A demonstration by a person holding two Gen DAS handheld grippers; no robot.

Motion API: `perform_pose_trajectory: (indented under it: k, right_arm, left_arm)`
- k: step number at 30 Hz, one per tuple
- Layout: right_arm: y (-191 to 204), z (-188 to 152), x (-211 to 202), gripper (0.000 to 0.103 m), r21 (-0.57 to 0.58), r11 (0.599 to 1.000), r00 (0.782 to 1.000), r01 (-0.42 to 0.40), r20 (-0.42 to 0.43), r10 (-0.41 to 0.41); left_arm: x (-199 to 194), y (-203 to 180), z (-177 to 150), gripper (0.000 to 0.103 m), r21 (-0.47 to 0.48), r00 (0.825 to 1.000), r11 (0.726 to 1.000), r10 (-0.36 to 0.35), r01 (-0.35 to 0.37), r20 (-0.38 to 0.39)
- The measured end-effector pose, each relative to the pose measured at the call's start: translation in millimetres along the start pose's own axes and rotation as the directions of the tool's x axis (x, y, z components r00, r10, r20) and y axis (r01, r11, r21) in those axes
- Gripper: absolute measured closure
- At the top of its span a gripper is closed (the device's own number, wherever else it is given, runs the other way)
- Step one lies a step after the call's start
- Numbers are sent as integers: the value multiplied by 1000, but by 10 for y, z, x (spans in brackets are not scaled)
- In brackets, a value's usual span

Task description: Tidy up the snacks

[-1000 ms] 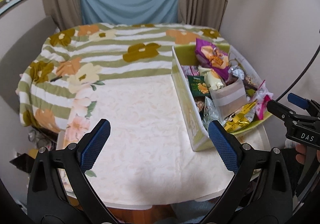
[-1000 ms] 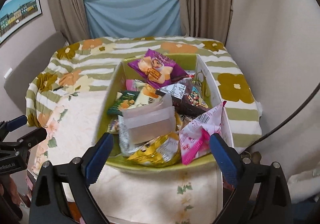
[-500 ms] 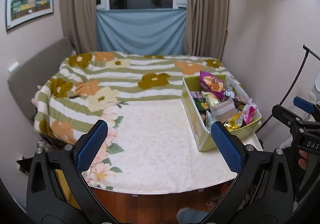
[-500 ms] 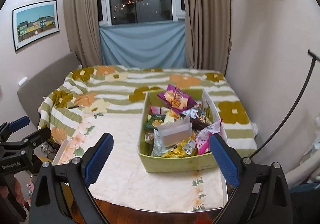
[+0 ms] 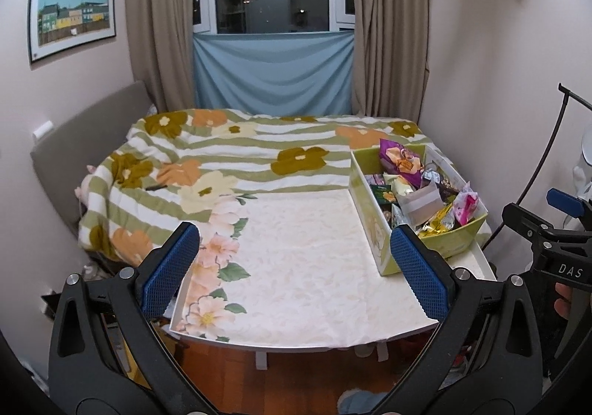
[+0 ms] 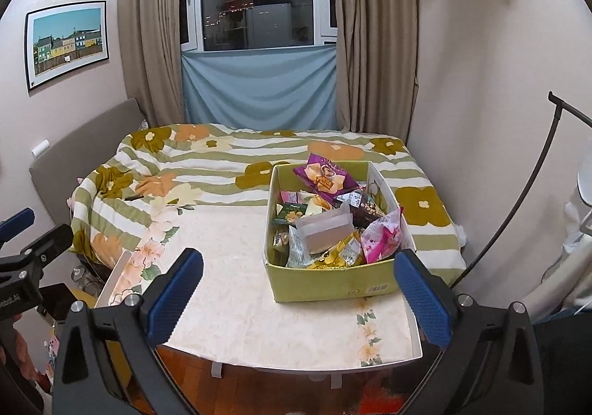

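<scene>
A green cardboard box (image 6: 329, 281) full of several snack packets stands on the right part of a small table (image 6: 236, 267). A purple packet (image 6: 323, 178) lies on top at the back, a pink packet (image 6: 381, 239) at the front right. The box also shows in the left wrist view (image 5: 377, 233) at the table's right edge. My left gripper (image 5: 296, 267) is open and empty, held back over the table's front edge. My right gripper (image 6: 299, 289) is open and empty, in front of the box and apart from it.
The table carries a cream floral cloth (image 5: 296, 267). Behind it lies a bed with a green striped flower blanket (image 6: 207, 163). A wall is close on the right, and a black cable (image 6: 518, 200) hangs there. Wooden floor (image 5: 296, 378) shows below the table.
Both grippers have pulled back and up from the table. The box, close a second ago, now looks smaller and farther. Both stay open and empty.
</scene>
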State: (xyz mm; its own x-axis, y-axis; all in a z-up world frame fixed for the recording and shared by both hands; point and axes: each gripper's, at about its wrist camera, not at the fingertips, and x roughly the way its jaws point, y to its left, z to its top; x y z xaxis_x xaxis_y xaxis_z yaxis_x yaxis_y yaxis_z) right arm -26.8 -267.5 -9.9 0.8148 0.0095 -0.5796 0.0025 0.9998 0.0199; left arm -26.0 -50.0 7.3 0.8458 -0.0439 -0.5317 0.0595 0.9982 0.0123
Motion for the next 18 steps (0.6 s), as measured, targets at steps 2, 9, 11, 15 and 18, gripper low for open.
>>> perform_pose_trajectory:
  k: [2, 9, 11, 15, 18]
  right_arm:
    - [-2, 0, 7, 0, -1, 1000, 1000, 4, 1, -4]
    - [5, -16, -8, 0, 5, 1000, 1000, 10, 3, -10]
    - [-1, -14, -6, 1, 4, 1000, 1000, 9, 4, -9]
    - [0, -16, -5, 1, 4, 1000, 1000, 9, 3, -9]
    - [4, -16, -5, 1, 4, 1000, 1000, 10, 3, -10]
  left_arm:
    - [-12, 3, 4, 1, 2, 1000, 1000, 0, 0, 2]
    - [-8, -18, 19, 1, 6, 1000, 1000, 2, -2, 6]
    - [14, -24, 37, 1, 9, 1000, 1000, 2, -2, 8]
    - [28, -38, 45, 1, 12, 1000, 1000, 1, -1, 10]
    - [40, -34, 51, 1, 11, 1000, 1000, 0, 0, 10]
